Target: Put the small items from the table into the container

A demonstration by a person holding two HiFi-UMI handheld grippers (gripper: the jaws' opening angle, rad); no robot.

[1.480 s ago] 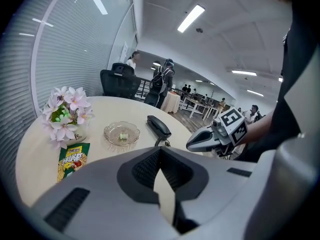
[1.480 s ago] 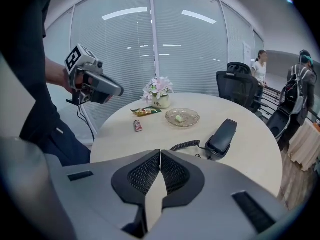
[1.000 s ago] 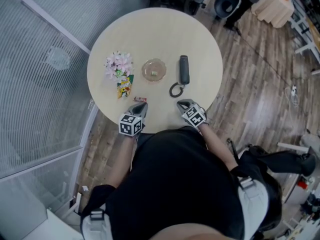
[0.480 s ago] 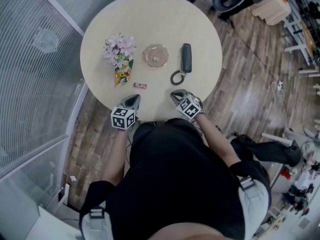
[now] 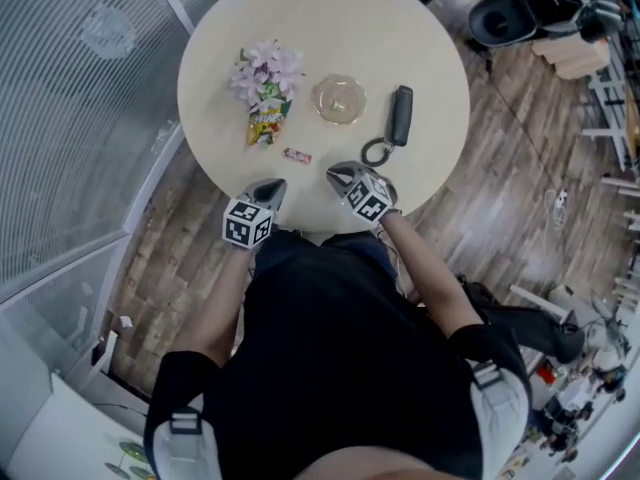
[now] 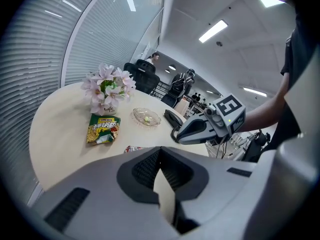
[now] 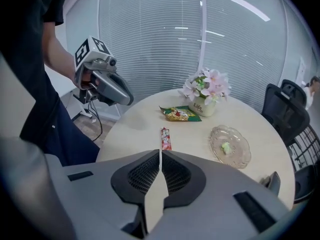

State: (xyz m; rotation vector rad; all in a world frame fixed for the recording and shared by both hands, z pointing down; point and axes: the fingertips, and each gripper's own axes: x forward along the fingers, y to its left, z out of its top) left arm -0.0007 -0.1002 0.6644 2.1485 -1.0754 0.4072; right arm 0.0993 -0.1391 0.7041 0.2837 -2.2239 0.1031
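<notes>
On the round table [image 5: 420,38] lie a small red candy bar [image 5: 297,155], a yellow-green snack packet [image 5: 265,123] and a glass dish [image 5: 340,100] holding a pale green sweet [image 7: 226,147]. My left gripper [image 5: 272,184] hovers at the table's near edge, below and left of the candy bar, shut and empty. Over the near edge to the bar's right, my right gripper [image 5: 333,173] is also shut and empty. In the right gripper view the candy bar [image 7: 165,138] lies just beyond the closed jaws.
A pot of pink flowers [image 5: 265,68] stands behind the snack packet. A dark phone handset [image 5: 400,116] with a coiled cord [image 5: 375,151] lies right of the dish. Glass partition with blinds on the left; office chairs [image 5: 510,13] beyond the table.
My right gripper has moved left along the table's near edge, away from the phone cord and closer to the candy bar. The left gripper has drawn back slightly from the bar.
</notes>
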